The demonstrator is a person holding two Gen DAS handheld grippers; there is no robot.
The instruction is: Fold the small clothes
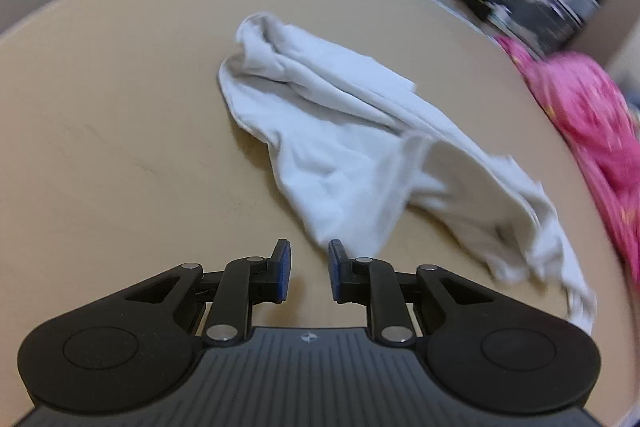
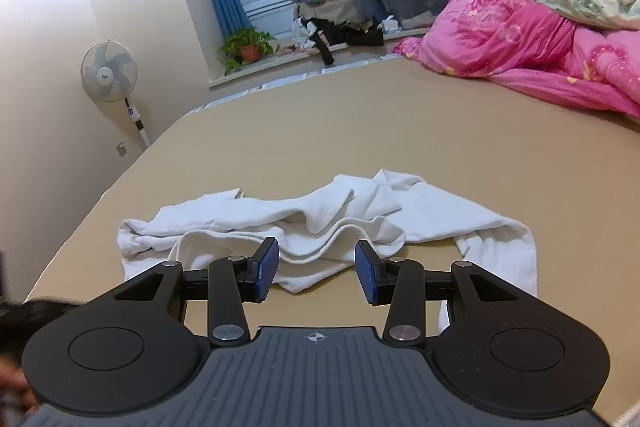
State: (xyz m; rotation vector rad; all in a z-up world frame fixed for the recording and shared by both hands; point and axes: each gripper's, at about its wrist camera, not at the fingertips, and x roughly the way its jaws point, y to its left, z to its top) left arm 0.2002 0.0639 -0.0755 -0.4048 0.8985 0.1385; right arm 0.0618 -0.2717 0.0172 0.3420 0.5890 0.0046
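a crumpled white garment (image 1: 360,147) lies on a tan bed (image 1: 120,127), bunched into thick folds with one end rolled up and the other end spread out flatter. in the left wrist view it runs diagonally away from the lower right toward the middle of the bed, and its near edge sits just ahead and to the right of the left gripper (image 1: 309,269). that gripper's jaws stand a narrow gap apart with only bare bed showing between the blue pads; nothing is grasped.

in the right wrist view the same garment (image 2: 320,223) stretches across the picture from side to side, right in front of the right gripper (image 2: 316,269). its jaws stand released and wider apart, the blue pads angled outward, and a fold of the white cloth shows in the gap beyond them, but the pads do not press on it.

a pink quilt (image 2: 520,39) is heaped on the far right side of the bed, well apart from the garment. a standing fan (image 2: 110,71) is by the wall and a potted plant (image 2: 248,47) sits on the window ledge.
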